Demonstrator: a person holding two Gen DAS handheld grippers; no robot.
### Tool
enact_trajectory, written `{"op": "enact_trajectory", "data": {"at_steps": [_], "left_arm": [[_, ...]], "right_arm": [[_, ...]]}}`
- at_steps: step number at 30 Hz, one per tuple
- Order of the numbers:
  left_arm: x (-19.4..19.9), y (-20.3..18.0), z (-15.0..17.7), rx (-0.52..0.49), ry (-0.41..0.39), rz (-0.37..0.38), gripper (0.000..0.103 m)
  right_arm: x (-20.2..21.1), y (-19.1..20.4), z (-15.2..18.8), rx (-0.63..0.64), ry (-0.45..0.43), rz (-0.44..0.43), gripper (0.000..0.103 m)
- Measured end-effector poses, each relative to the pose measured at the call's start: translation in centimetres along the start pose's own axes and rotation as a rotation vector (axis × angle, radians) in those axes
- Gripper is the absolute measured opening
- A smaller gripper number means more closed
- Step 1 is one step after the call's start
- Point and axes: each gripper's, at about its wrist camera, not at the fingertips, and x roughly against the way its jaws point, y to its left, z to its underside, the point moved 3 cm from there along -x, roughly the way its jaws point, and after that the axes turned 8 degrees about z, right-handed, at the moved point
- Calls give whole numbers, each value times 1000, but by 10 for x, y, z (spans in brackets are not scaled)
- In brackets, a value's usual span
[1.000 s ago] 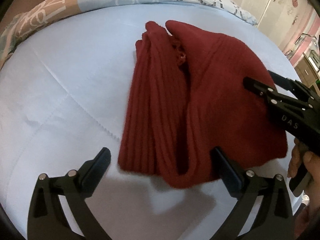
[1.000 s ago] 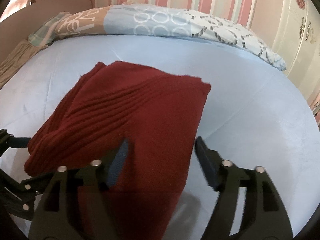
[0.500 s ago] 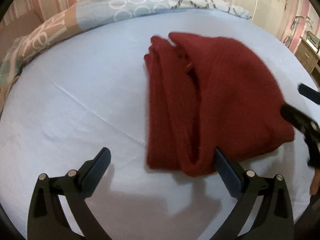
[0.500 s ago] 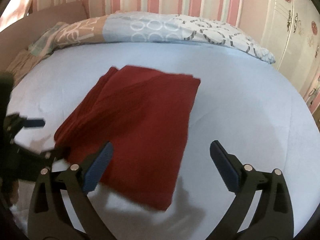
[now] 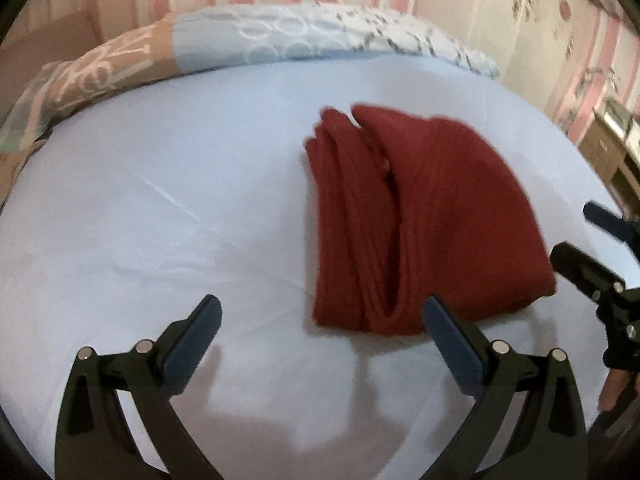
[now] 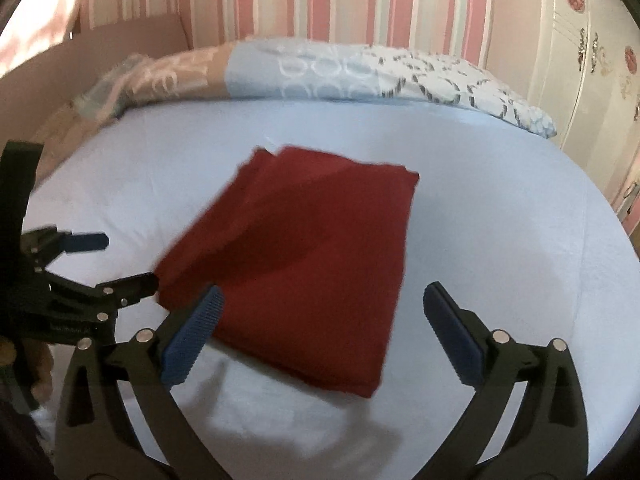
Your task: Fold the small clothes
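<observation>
A bedroom with pink-striped wallpaper holds a bed covered by a pale blue sheet [image 5: 168,208], with a patterned blue-and-tan quilt [image 6: 320,72] bunched along its far edge. On the sheet lies the dark red ribbed knit garment [image 6: 304,248], folded into a compact rectangle with its layered edges facing the left side. The left gripper [image 5: 320,328] hovers at the near edge of the garment, jaws spread wide and holding nothing. The right gripper [image 6: 320,320] also hangs above the near edge; its jaws have just been opening and now stand fully spread, with no cloth pinched between them. Both seem clear of the fabric, likely because the fold looks finished and the bundle can rest undisturbed.
</observation>
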Motion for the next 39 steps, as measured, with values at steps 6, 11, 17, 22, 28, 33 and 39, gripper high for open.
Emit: {"op": "enact_trajectory", "data": {"at_steps": [6,11,17,22,28,33,39], "left_arm": [[56,11,14,62,-71,-59,101],[94,8,33,62,-121,-110,101],[127,4,68,55,-162,-184,101],[138,3,87,63,-187,-264,101],[157,-2,96,77,-206,-331,101],[176,-12,96,72,-223,-300,101],[202,-27,94,46,-275,-304,101]], "right_arm": [[35,17,4,-65,-35,-15,100],[65,28,14,-132,-53,-15,100],[90,42,33,-152,-55,9,100],[107,47,43,-146,-82,61,100],[129,49,49,-132,-117,98,100],[145,47,53,-125,-141,133,100],[163,43,53,-130,-162,150,100]]}}
